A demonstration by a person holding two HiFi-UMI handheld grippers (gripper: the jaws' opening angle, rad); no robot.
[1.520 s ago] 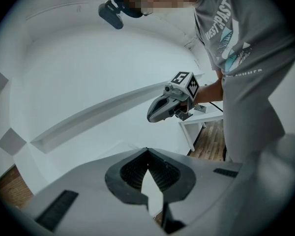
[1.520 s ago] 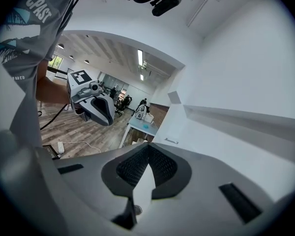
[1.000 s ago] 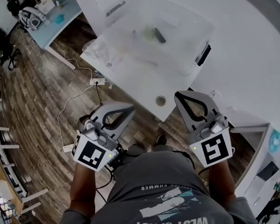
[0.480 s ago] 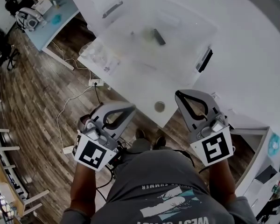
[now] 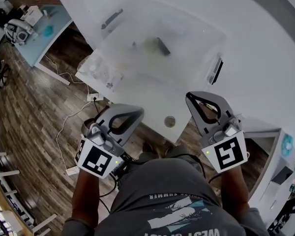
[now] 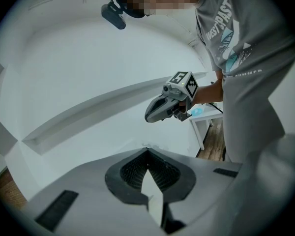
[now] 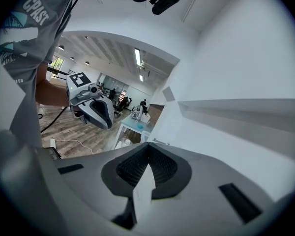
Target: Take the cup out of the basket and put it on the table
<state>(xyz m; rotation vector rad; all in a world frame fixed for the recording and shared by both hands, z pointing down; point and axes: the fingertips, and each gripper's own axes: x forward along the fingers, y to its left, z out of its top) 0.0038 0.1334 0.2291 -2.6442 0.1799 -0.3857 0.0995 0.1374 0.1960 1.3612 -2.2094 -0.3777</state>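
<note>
A clear plastic basket (image 5: 187,33) stands on the white table (image 5: 265,58) in the head view. Inside it, blurred through the wall, lie a pale greenish shape (image 5: 149,44) that may be the cup and a dark oblong thing (image 5: 162,46). Both grippers hang close to the person's body, short of the table's near edge. The left gripper (image 5: 132,113) is over the floor, its jaws shut and empty (image 6: 147,152). The right gripper (image 5: 196,98) is at the table's corner, also shut with nothing in it (image 7: 148,149). Each gripper view looks sideways at the other gripper (image 6: 169,102) (image 7: 92,108).
A crumpled clear bag (image 5: 99,70) lies at the table's left edge beside the basket. A round cable hole (image 5: 170,121) sits near the table's front corner. Cables and a power strip (image 5: 94,97) lie on the wood floor. A blue desk (image 5: 42,31) stands far left.
Both grippers have stayed by the body, jaws shut. The head view has shifted, so the basket and table now sit slightly higher and further left in the picture.
</note>
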